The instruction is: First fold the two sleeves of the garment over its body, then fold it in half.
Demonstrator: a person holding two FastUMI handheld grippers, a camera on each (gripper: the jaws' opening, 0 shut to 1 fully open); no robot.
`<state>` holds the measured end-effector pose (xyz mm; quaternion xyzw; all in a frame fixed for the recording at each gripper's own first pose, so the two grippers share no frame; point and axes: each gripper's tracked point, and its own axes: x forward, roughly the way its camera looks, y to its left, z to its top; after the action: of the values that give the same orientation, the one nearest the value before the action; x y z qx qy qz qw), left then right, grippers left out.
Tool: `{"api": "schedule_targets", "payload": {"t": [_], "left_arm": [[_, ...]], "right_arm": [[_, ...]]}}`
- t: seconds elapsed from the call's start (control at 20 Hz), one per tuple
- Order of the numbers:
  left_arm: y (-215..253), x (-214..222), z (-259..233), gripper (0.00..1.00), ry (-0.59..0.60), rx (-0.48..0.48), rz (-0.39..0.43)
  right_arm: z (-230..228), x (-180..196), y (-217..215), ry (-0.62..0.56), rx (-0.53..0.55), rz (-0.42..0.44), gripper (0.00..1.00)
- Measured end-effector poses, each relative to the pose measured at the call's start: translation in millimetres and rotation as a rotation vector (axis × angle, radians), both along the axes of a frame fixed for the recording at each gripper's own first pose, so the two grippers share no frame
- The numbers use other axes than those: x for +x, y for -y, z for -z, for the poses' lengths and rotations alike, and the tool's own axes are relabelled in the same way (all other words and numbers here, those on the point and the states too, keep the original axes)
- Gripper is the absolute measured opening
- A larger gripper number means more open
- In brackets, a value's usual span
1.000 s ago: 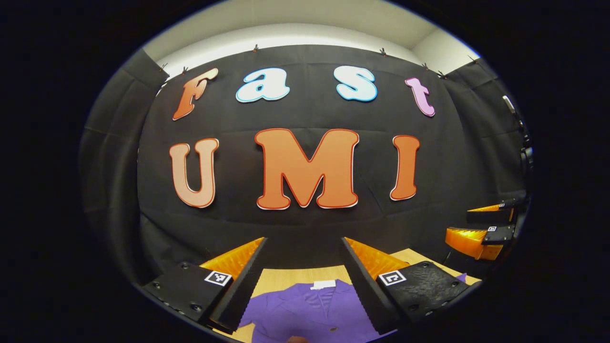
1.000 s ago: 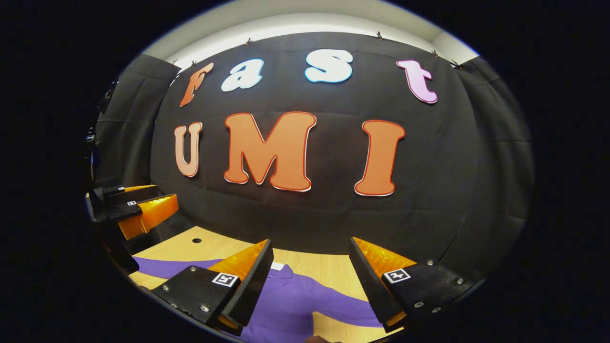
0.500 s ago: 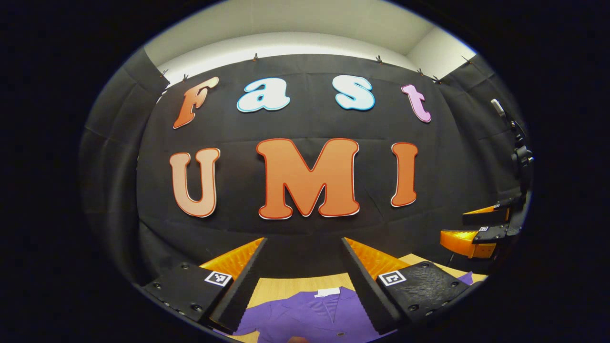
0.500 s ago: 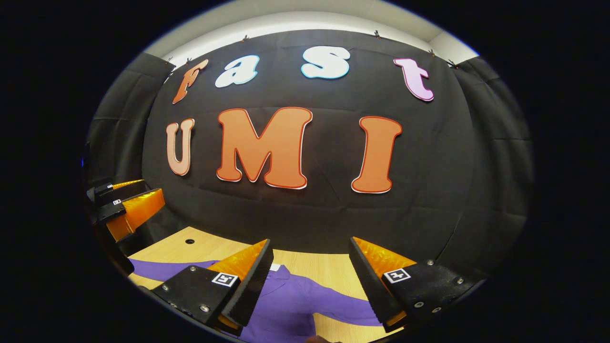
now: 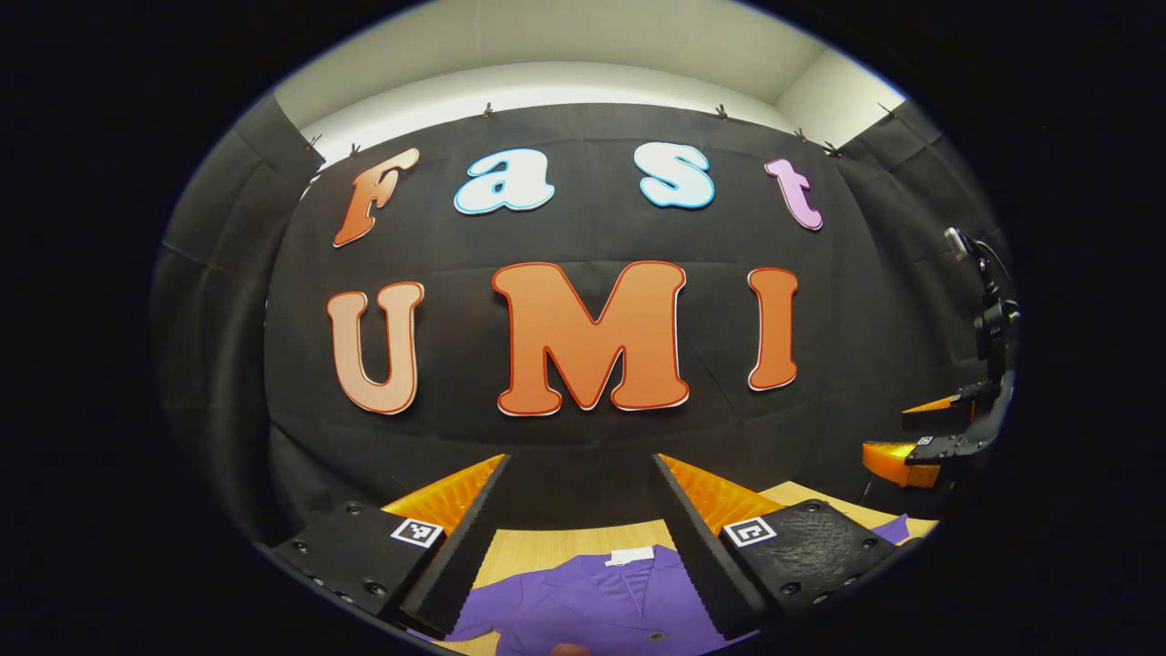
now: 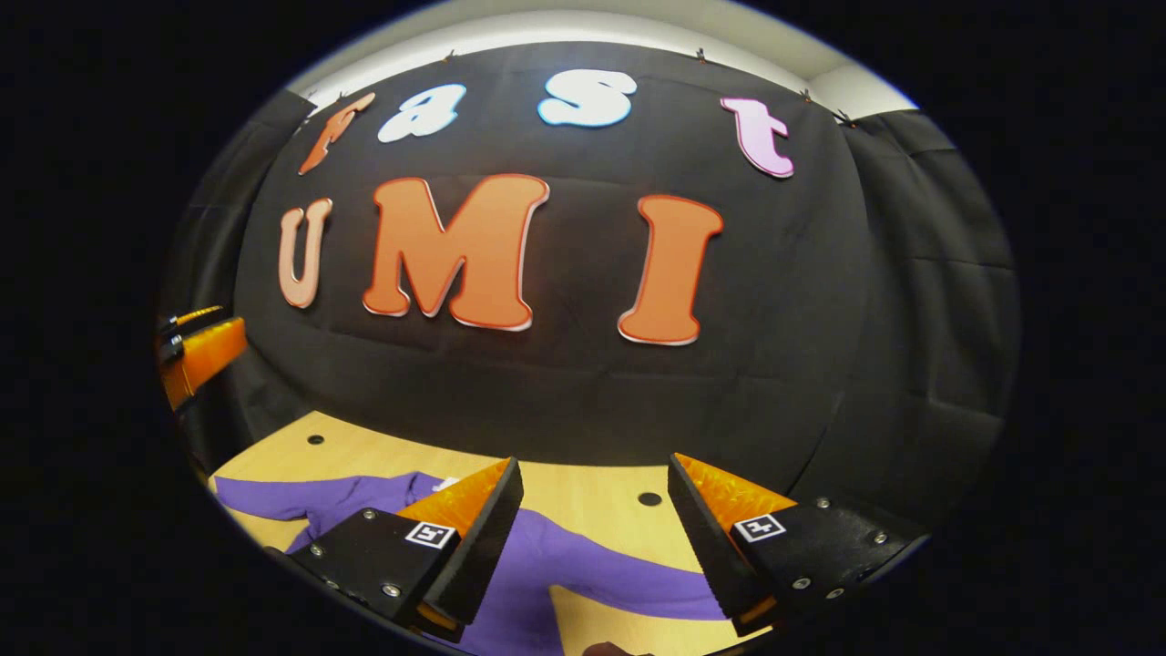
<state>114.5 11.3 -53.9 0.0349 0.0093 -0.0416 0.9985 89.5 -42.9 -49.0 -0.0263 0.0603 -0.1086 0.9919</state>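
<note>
A purple button-up garment (image 5: 592, 606) lies flat on the wooden table (image 5: 547, 545), its collar with a white tag toward the wall. My left gripper (image 5: 581, 465) hangs open above the collar area, nothing between its fingers. In the right gripper view the garment (image 6: 547, 565) spreads with one sleeve (image 6: 273, 497) stretched out to the left and the other sleeve (image 6: 656, 592) running to the right. My right gripper (image 6: 592, 469) is open above that right sleeve. The right gripper (image 5: 920, 437) also shows far right in the left gripper view, and the left gripper (image 6: 196, 351) far left in the right gripper view.
The wooden table (image 6: 592, 497) has small round holes, one (image 6: 315, 439) at the back left and one (image 6: 649, 498) near the middle. The black cloth wall rises close behind the table's far edge. A dark stand (image 5: 988, 310) is at the right.
The right gripper's view has tipped down and swung right, showing more table and sleeve. The left gripper has hardly moved. Both stay open.
</note>
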Motion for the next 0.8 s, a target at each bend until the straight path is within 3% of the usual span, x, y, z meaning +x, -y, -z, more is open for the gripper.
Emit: {"api": "schedule_targets", "payload": {"t": [0.6, 0.8], "left_arm": [[-14, -7, -4, 0.96, -0.004, 0.057, -0.058], [-22, -14, -3, 0.96, -0.015, 0.069, -0.1]], "right_arm": [[120, -27, 131, -0.329, 0.109, 0.244, 0.95], [166, -31, 161, -0.47, 0.234, 0.288, 0.96]]}}
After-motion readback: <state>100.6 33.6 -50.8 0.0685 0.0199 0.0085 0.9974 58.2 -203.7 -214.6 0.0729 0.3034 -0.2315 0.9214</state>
